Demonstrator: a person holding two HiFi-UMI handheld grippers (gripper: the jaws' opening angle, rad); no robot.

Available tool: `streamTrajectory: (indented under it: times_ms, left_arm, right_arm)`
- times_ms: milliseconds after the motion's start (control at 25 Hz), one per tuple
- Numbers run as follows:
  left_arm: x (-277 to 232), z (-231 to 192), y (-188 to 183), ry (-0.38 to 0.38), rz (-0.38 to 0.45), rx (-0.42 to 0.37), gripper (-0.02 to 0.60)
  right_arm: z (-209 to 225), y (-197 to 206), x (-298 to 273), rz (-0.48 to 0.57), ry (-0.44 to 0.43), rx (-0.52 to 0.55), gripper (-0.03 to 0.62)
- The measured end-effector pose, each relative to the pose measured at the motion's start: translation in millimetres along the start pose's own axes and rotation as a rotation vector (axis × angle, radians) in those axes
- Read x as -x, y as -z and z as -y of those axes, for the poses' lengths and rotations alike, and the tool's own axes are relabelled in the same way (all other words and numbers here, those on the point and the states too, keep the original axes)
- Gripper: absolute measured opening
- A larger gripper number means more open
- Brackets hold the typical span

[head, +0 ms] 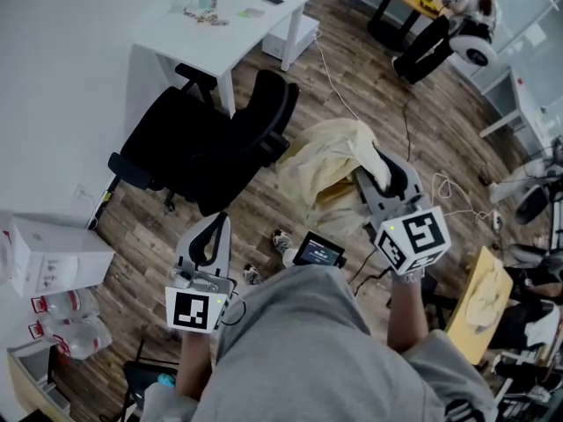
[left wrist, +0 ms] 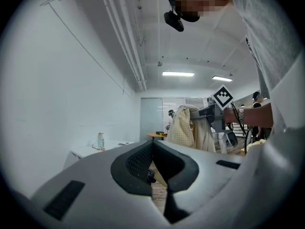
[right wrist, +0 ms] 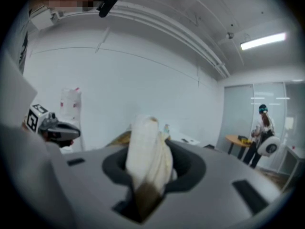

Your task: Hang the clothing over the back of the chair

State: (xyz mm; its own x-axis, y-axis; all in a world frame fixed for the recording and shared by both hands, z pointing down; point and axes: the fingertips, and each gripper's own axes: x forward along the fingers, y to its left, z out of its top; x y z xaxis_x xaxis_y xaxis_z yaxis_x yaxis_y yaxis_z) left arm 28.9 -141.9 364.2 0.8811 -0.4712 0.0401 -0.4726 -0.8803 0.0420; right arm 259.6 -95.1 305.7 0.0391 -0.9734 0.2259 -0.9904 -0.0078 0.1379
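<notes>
Both claws narrow: right claw pinches bunched cream fabric; left claw closed, empty.

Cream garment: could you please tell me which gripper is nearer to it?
Right. The right gripper is clamped on the cream garment; the left gripper is shut, empty and clear of it.

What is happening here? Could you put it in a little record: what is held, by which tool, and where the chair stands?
Held item: cream garment, bunched and hanging
Holder: right gripper, jaws clamped on the cloth
Other tool: left gripper, jaws together, nothing between them
Chair: black office chair, left of the garment in the head view, beside the white desk
Chair back: bare, nothing hung on it yet
</notes>
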Motion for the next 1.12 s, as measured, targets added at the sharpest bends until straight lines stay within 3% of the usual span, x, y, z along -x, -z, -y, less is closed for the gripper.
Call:
streamTrajectory:
  times_ms: [560, 1120]
  left_arm:
    - [-29, -5, -7, -0.01, 0.009, -0.012, 0.025]
    - [-47, -2, -14, -0.041, 0.027, -0.03, 0.025]
  right_arm:
    - [18, -78, -28, 0.121, -0.036, 0.09, 0.144]
    - [30, -124, -34, 0.187, -0.079, 0.156, 0.144]
